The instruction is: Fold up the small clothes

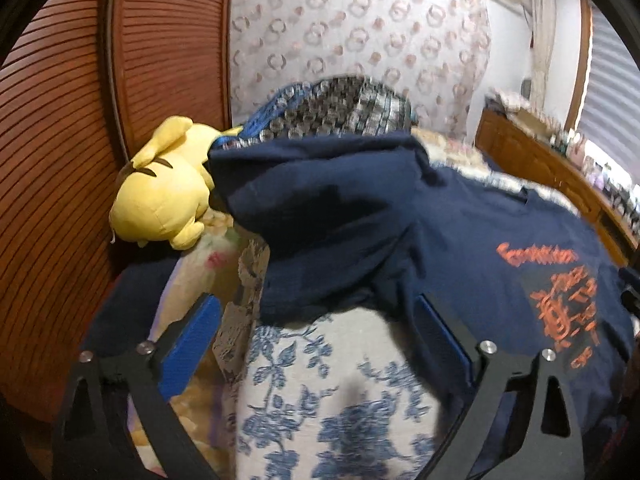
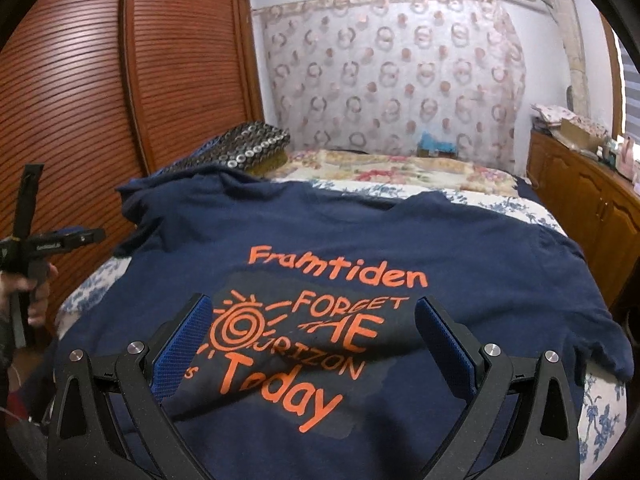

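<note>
The left claw (image 1: pixel 316 328) stands with its blue pads wide apart and holds nothing; between them I see the flowered bed cover (image 1: pixel 320 392) and the lower edge of a bunched sleeve. The right claw (image 2: pixel 314 340) is also spread wide and empty, above the orange print of the navy T-shirt (image 2: pixel 460 240).

The T-shirt lies spread on the bed, print upward, its hem toward the cameras. In the left view its left sleeve (image 1: pixel 320 208) is pushed up in a loose heap, close beside a yellow plush toy (image 1: pixel 160 196) and a checked folded cloth (image 1: pixel 332 108).

I judge the shirt to be light, soft and limp, so it will sag and wrinkle when it is lifted. A good hold seems to be the seam edges: the sleeve end or shoulder for the left claw, the hem corner for the right. The printed area looks a little stiffer and may resist a sharp crease.
</note>
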Action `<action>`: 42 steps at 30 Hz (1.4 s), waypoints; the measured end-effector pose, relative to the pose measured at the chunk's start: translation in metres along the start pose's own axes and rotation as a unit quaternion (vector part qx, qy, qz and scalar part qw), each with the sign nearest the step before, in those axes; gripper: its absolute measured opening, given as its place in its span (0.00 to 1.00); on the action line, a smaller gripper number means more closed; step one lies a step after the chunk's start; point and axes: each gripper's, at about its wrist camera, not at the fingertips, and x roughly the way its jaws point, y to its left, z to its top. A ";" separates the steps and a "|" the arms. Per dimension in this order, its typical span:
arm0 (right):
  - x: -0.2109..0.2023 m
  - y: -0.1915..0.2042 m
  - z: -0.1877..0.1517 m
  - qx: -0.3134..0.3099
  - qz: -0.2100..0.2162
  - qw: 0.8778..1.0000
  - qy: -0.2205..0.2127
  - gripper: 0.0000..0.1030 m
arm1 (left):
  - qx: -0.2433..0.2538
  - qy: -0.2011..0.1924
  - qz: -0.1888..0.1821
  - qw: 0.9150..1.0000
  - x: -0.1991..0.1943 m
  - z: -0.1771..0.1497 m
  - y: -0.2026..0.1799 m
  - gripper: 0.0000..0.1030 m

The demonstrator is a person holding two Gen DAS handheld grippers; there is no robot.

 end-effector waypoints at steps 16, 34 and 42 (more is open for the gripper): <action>0.031 0.037 0.012 -0.067 0.057 0.995 0.056 1.00 | 0.026 0.085 -0.012 0.996 0.049 0.004 0.021 0.35; 0.024 0.037 0.001 -0.059 0.067 0.995 0.054 1.00 | 0.135 0.008 -0.120 0.984 -0.030 0.047 -0.088 0.08; 0.020 0.022 0.001 -0.039 0.060 0.996 0.054 1.00 | 0.149 0.004 -0.134 0.980 -0.053 0.033 -0.121 0.28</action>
